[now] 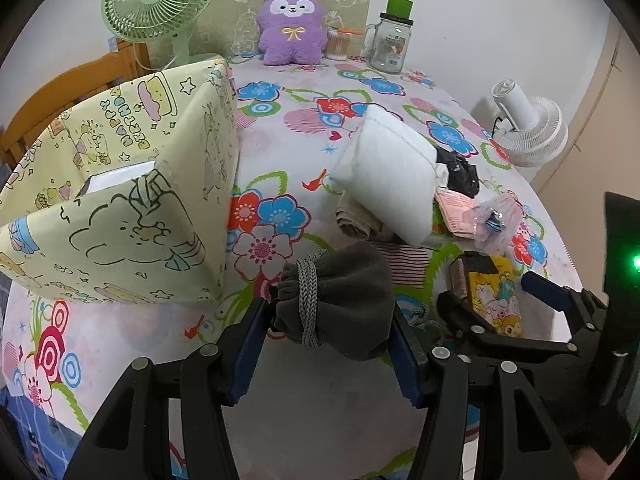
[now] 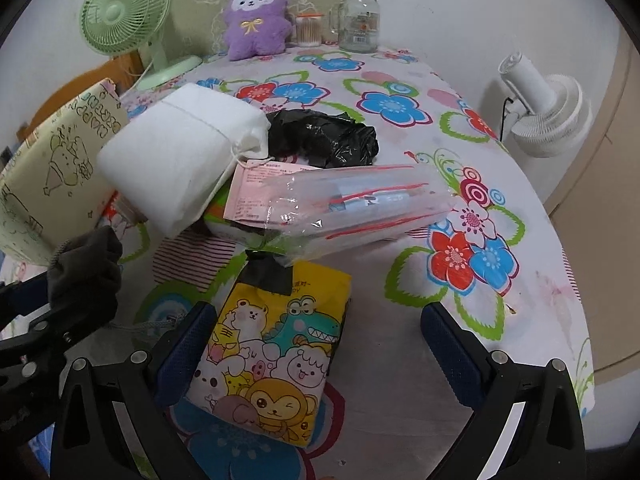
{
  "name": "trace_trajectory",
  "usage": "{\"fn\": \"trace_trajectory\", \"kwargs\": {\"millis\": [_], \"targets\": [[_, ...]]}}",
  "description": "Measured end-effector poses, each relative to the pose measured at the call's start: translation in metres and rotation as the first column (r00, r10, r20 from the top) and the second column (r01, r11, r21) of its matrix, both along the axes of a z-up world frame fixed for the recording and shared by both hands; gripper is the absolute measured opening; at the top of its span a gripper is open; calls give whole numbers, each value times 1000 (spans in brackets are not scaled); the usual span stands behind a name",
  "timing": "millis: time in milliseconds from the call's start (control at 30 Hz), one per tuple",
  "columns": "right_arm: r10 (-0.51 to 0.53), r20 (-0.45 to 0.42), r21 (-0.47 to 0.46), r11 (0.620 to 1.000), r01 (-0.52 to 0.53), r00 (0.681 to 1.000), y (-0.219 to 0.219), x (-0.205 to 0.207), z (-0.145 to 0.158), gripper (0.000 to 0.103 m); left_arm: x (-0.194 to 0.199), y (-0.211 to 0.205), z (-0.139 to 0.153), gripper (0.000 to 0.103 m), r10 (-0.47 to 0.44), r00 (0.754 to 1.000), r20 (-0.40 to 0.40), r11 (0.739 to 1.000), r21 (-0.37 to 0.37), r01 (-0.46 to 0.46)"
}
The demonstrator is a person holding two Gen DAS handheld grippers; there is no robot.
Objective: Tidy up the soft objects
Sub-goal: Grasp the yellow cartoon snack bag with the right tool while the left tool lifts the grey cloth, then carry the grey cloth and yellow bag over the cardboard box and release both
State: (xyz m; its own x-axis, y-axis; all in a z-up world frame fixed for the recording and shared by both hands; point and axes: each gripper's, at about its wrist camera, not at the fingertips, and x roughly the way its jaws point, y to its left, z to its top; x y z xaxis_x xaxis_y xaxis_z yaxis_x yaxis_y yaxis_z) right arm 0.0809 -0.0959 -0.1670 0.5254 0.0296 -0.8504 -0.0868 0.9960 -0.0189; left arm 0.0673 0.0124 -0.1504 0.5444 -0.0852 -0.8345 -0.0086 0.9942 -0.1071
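Covering the table, a flowered cloth (image 2: 400, 152); left tool (image 1: 328, 312) pinches a grey pouch (image 1: 344, 296), right tool (image 2: 316, 332) spread.

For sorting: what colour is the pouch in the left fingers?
Dark grey pouch, lighter grey cord; best in left wrist view.

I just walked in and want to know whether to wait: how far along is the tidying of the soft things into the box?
Early days. The box shows only something white inside. In hand: the left tool grips a grey pouch; the right tool stands open over the cartoon packet. Left on the table: white pillow, black bag, clear bag, striped cloth.
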Motion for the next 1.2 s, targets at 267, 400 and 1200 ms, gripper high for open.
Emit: {"fn": "trace_trajectory", "kwargs": {"millis": [267, 400, 1200], "targets": [[13, 33, -20, 1000, -13, 999, 3, -3, 8, 54, -3, 0, 2, 59, -4, 1000, 1, 1000, -7, 4], [17, 37, 12, 1000, -18, 999, 2, -6, 12, 53, -4, -2, 6, 59, -4, 1000, 12, 1000, -11, 4], [73, 206, 39, 996, -83, 976, 20, -29, 86, 53, -25, 9, 64, 59, 12, 987, 163, 1000, -12, -10]]}}
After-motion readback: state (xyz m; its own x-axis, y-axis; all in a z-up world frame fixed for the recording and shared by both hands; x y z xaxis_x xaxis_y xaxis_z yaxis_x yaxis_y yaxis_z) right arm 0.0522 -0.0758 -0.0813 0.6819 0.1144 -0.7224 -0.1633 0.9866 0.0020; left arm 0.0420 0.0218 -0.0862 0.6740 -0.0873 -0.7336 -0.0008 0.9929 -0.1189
